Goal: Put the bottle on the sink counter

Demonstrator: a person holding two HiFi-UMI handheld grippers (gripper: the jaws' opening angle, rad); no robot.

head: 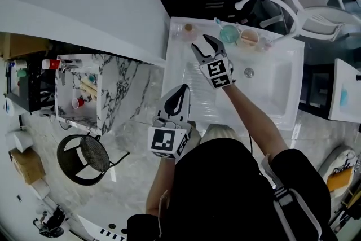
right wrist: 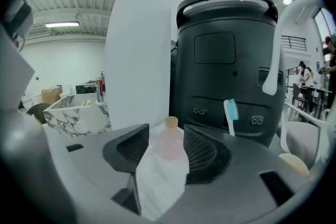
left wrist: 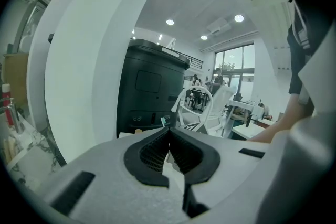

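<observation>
Bottle [right wrist: 169,142] stands upright at the far left corner of the sink bench [head: 175,55], just past my right gripper [head: 203,42], jaws spread clear either side; my left gripper [head: 180,93], jaws pressed together, hangs near me, so I'd draw the right straight back

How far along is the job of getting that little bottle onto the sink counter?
Nearly finished, it seems. Done: the bottle stands upright on the sink counter, at its back corner. In hand: nothing. The right gripper faces the bottle with its fingers apart, not pressing on it, and the left gripper is shut and empty. Left: probably only drawing the right gripper away.
</observation>
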